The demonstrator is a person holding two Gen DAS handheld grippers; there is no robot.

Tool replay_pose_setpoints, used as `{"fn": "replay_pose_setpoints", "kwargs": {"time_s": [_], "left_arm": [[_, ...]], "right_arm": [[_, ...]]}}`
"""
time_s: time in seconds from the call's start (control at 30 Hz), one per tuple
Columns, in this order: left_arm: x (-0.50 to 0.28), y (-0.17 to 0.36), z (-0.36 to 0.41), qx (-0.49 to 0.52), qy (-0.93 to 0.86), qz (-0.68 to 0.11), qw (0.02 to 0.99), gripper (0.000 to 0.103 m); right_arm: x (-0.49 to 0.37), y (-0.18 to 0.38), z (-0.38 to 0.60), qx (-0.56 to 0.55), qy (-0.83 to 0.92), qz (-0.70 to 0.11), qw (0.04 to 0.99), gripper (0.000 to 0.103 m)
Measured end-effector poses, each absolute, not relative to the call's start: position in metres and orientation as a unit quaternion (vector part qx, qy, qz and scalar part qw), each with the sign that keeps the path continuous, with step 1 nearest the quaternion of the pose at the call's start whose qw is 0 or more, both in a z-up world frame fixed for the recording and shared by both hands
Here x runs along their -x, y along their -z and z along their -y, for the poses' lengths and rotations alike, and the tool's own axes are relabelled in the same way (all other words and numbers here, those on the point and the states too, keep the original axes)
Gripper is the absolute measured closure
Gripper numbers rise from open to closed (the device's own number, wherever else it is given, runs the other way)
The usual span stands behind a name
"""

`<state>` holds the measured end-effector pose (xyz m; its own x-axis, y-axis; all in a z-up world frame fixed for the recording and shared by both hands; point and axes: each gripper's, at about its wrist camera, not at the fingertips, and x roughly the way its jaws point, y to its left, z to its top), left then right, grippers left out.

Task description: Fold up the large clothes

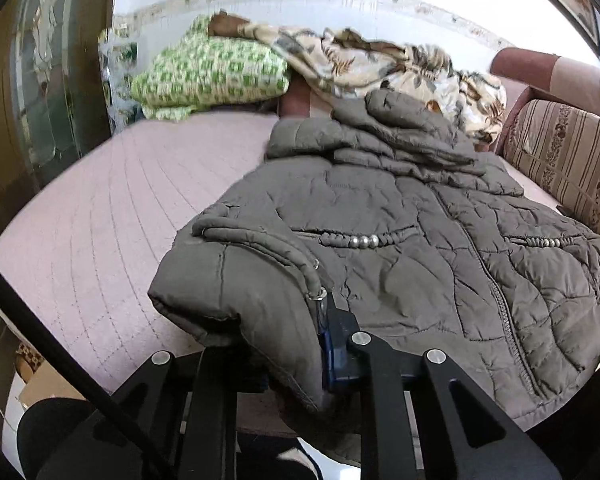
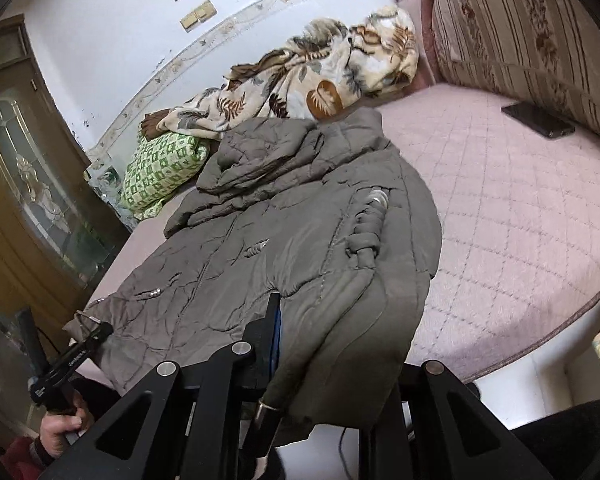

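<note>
Jacket [image 1: 420, 240] flat on bed [image 1: 100, 208]. Left tongs [image 1: 292, 344] and right tongs [image 2: 320, 344] each clamped on a hem corner. Step: first fold; next likely needs both corners carried toward the collar together

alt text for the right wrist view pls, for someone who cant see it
A grey padded jacket lies spread on a pink quilted bed, its near edge draped over and clamped in the right gripper. The left gripper holds the jacket's other near corner at lower left. A floral blanket and green checked pillow lie behind.
</note>
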<state>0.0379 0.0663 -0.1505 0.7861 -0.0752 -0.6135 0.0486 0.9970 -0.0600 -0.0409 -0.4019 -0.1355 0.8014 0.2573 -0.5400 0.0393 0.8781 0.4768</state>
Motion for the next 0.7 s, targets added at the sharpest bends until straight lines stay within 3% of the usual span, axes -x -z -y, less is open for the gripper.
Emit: {"fn": "replay_pose_setpoints", "kwargs": {"time_s": [0.1,0.2,0.23,0.27,0.33,0.7], "left_arm": [[-0.045,0.154,-0.066,0.031,0.037,-0.338,0.940,0.080],[-0.056,0.160,-0.060,0.022,0.027,-0.356,0.934,0.060],[-0.060,0.163,-0.059,0.022,0.025,-0.364,0.931,0.059],[-0.062,0.164,-0.059,0.022,0.024,-0.368,0.929,0.061],[-0.065,0.164,-0.061,0.031,0.024,-0.367,0.929,0.082],[-0.031,0.110,-0.056,0.020,0.041,-0.286,0.957,0.088]], "right_arm": [[0.037,0.141,0.404,-0.257,-0.059,-0.313,0.913,0.084],[0.030,0.146,0.406,-0.278,-0.056,-0.321,0.904,0.080],[0.027,0.146,0.406,-0.282,-0.055,-0.325,0.901,0.080],[0.025,0.148,0.407,-0.284,-0.054,-0.331,0.898,0.080],[0.025,0.148,0.406,-0.277,-0.055,-0.333,0.900,0.083],[0.050,0.104,0.397,-0.217,-0.071,-0.287,0.930,0.087]]}}
